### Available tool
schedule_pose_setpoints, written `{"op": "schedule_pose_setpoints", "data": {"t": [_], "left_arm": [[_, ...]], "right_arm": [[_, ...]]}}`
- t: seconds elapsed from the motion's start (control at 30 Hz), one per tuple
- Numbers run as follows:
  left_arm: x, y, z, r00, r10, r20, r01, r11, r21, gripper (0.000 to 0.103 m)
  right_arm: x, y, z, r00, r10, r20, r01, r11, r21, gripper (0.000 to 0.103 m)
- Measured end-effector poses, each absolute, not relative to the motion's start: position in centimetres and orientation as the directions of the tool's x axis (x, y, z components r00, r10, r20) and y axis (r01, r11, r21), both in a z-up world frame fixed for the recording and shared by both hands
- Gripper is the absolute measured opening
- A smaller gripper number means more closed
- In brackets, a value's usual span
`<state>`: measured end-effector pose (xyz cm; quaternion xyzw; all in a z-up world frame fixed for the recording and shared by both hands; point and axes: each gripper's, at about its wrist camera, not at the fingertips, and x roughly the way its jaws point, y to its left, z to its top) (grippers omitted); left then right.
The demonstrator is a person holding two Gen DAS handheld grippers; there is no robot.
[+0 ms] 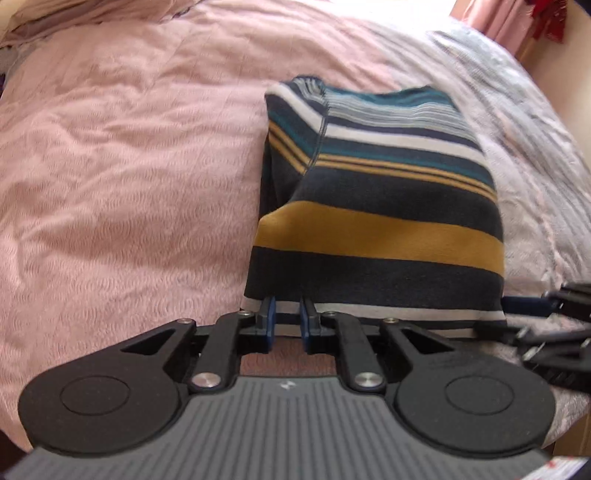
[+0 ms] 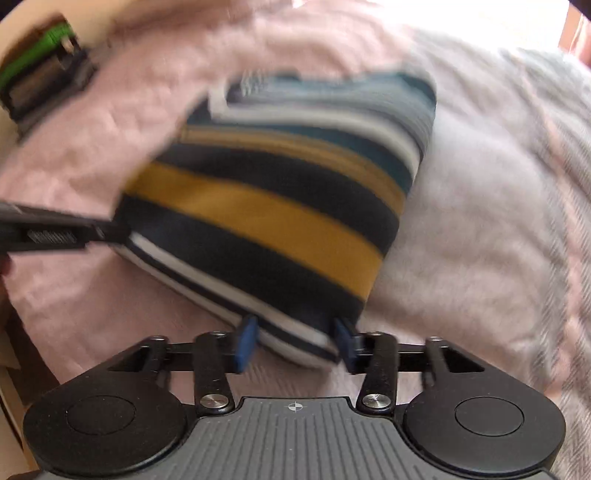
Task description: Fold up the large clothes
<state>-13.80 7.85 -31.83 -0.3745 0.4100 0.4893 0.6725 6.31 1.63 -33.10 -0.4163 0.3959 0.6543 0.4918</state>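
A folded garment [image 1: 376, 206] with navy, mustard, teal and white stripes lies on the pink bedspread [image 1: 129, 166]. My left gripper [image 1: 288, 314] is at the garment's near hem, towards its left corner. Its jaws are nearly together and pinch the white-striped edge between the blue pads. In the right wrist view the same garment [image 2: 280, 192] looks blurred. My right gripper [image 2: 295, 339] stands open around its near right corner, with the fabric lying loose between the wide-set pads. Each gripper also shows in the other's view: the right gripper [image 1: 535, 306] and the left gripper [image 2: 92, 232], both at the hem.
A pale grey-white blanket [image 1: 517, 147] covers the bed to the right of the garment. A green and black object [image 2: 40, 74] sits beyond the bed at the upper left. A reddish curtain [image 1: 517, 18] hangs at the far right corner. The bed's near edge runs just under the grippers.
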Motion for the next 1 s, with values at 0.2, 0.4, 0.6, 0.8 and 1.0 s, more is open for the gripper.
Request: {"op": "schedule_pose_setpoints", "data": {"t": [0.2, 0.4, 0.6, 0.8, 1.0], "left_arm": [[-12.0, 7.1, -27.8, 0.11, 0.332, -0.937, -0.967, 0.254, -0.023, 0.03], [-13.2, 1.8, -20.6, 0.082, 0.343, -0.936, -0.975, 0.223, -0.003, 0.049], [-14.9, -4.5, -14.2, 0.096, 0.413, -0.906, -0.965, 0.26, 0.017, 0.053], [-15.9, -8.9, -10.2, 0.115, 0.466, -0.877, -0.955, 0.296, 0.032, 0.056], [-16.5, -11.5, -8.0, 0.139, 0.487, -0.862, -0.949, 0.313, 0.024, 0.056]], "right_arm": [[7.2, 1.0, -28.4, -0.216, 0.364, -0.906, -0.976, -0.076, 0.202, 0.054], [6.6, -3.5, -21.6, -0.174, 0.4, -0.9, -0.981, 0.006, 0.193, 0.062], [5.5, -9.2, -15.6, -0.168, 0.457, -0.873, -0.977, 0.042, 0.21, 0.063], [3.8, -13.9, -11.7, -0.15, 0.5, -0.853, -0.984, 0.006, 0.177, 0.063], [3.1, -16.4, -9.8, -0.145, 0.505, -0.851, -0.986, 0.001, 0.169, 0.063]]}}
